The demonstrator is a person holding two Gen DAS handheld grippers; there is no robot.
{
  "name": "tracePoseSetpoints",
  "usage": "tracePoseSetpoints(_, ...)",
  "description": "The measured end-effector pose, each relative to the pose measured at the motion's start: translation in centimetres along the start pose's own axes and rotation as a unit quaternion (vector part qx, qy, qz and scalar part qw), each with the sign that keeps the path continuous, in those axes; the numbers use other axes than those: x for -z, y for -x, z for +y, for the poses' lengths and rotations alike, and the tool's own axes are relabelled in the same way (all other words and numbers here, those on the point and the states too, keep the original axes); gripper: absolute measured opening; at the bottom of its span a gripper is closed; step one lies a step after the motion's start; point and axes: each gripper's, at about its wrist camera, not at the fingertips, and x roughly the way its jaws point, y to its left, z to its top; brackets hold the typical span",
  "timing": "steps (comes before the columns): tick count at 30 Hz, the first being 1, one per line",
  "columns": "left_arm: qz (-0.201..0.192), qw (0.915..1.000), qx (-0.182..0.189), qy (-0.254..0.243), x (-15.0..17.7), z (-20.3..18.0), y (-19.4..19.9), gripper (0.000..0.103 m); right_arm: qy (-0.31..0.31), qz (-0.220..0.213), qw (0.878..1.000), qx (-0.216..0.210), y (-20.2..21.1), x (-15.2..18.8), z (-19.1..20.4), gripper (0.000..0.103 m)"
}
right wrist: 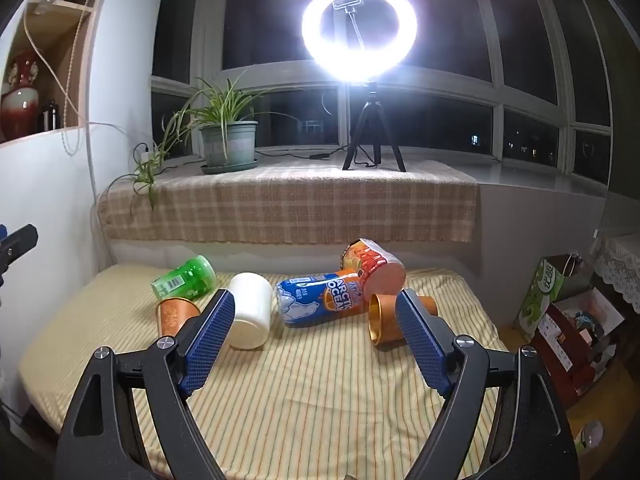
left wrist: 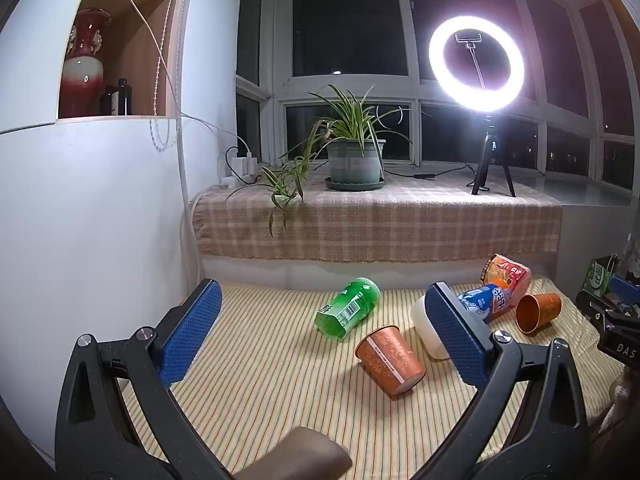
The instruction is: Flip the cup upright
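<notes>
Patterned brown cup (left wrist: 389, 359) toppled on striped cloth (left wrist: 260, 380)

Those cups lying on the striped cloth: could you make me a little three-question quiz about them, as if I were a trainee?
1. True or false: the white cup stands upright.
2. Which lies between the white cup and the gold-lined copper cup? A) blue can B) green bottle C) vase
3. Fill in: both the left tool and the right tool are ____ and hold nothing.

Key: 1 false, it lies on its side; 2 A; 3 open.
</notes>
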Motion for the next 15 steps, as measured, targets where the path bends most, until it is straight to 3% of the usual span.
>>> tracePoseSetpoints(15,0.006,1.0,-0.006,0.0,0.25,0.2,-0.17,0.103,-0.002,0.003,1.0,-0.001,-0.04,-0.41,-0.06,0.083)
